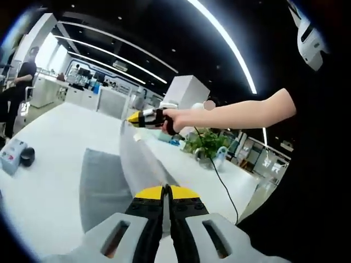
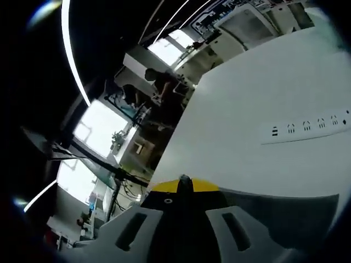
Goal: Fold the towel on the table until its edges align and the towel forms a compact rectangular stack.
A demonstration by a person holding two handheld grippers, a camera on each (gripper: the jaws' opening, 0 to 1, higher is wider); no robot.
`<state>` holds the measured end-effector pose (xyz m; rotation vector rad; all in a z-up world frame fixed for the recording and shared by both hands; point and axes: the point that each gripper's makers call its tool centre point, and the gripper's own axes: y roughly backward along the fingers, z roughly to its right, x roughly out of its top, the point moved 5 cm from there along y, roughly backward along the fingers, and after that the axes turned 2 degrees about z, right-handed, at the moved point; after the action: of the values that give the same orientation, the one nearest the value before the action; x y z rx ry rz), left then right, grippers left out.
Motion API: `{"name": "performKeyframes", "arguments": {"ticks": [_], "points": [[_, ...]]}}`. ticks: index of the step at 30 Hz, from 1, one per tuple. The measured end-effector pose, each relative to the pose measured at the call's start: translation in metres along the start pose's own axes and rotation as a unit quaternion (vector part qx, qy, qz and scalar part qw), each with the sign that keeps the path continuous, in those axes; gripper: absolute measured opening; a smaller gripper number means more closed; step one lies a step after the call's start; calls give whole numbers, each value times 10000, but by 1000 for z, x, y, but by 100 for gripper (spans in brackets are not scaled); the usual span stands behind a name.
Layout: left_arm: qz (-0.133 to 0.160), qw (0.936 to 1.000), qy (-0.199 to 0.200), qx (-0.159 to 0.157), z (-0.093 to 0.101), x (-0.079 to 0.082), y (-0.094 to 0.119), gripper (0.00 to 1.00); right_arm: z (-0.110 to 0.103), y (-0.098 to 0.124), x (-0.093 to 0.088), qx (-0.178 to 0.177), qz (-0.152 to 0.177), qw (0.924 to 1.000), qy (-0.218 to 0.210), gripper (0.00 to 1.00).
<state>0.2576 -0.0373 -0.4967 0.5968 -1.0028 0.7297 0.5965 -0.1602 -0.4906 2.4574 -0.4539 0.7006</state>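
Closed yellow-tipped jaws of the left gripper (image 1: 166,193) pinch the grey towel (image 1: 107,186), which rises in a taut fold to the right gripper (image 1: 137,118), also clamped on the cloth and held by a hand (image 1: 174,119). In its own view the right gripper (image 2: 184,189) bites the towel (image 2: 290,211) too. The rest of the towel lies on the white table (image 1: 49,148). A power strip (image 2: 307,129) sits on the table; a potted plant (image 1: 207,143) stands further off, with a person (image 1: 16,90) in the bright office.
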Motion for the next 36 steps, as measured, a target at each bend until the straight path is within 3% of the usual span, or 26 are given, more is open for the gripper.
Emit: {"name": "performKeyframes", "arguments": {"ticks": [8,15,20,26,36], "points": [[-3,9992,282,298,-20,-9,6,2,12,-27,-11,-91,-128,9998,-98,3],[-346,9979,254,491,-31,-25,3,2,23,-48,-23,-172,-285,9993,-195,3],[-382,9964,497,573,-39,-31,3,3,28,-56,-32,-200,-350,9988,-265,3],[-530,9946,524,725,-48,-37,4,3,36,-67,-38,-203,-428,9980,-416,3],[-562,9923,635,906,-53,-54,11,3,36,-78,-52,-251,-487,9983,-179,3]]}}
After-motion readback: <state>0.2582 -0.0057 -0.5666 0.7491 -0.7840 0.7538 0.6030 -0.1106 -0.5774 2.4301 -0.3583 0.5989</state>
